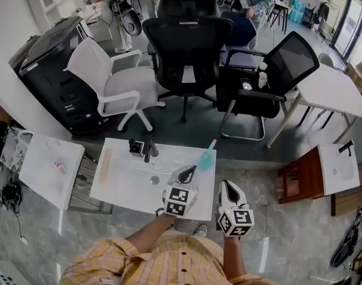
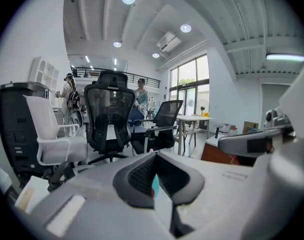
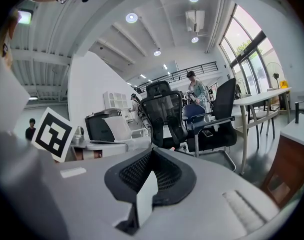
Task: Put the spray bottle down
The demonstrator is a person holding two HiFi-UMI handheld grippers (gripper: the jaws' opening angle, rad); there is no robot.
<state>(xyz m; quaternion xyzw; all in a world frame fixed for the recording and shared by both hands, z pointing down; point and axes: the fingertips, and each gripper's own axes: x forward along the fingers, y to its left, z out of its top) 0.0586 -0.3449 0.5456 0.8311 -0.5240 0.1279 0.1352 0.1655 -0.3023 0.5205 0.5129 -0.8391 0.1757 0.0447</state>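
The teal spray bottle (image 1: 207,157) is on the white table (image 1: 127,186), near its far right corner. It leans with its nozzle towards the chairs. My left gripper (image 1: 188,173) is shut just in front of the bottle's base, with nothing between its jaws. In the left gripper view the left gripper (image 2: 154,157) has its pads together, and a teal sliver of the spray bottle (image 2: 154,184) shows through the slit behind them. My right gripper (image 1: 227,187) is shut and empty, off the table's right edge. In the right gripper view the right gripper (image 3: 152,155) points at the office chairs.
A black object (image 1: 142,149), a small round piece (image 1: 154,180) and a pale wooden strip (image 1: 105,165) lie on the table. Beyond it stand a white chair (image 1: 118,85) and black office chairs (image 1: 186,46). A small white side table (image 1: 50,165) is left, a red-brown cabinet (image 1: 302,180) right.
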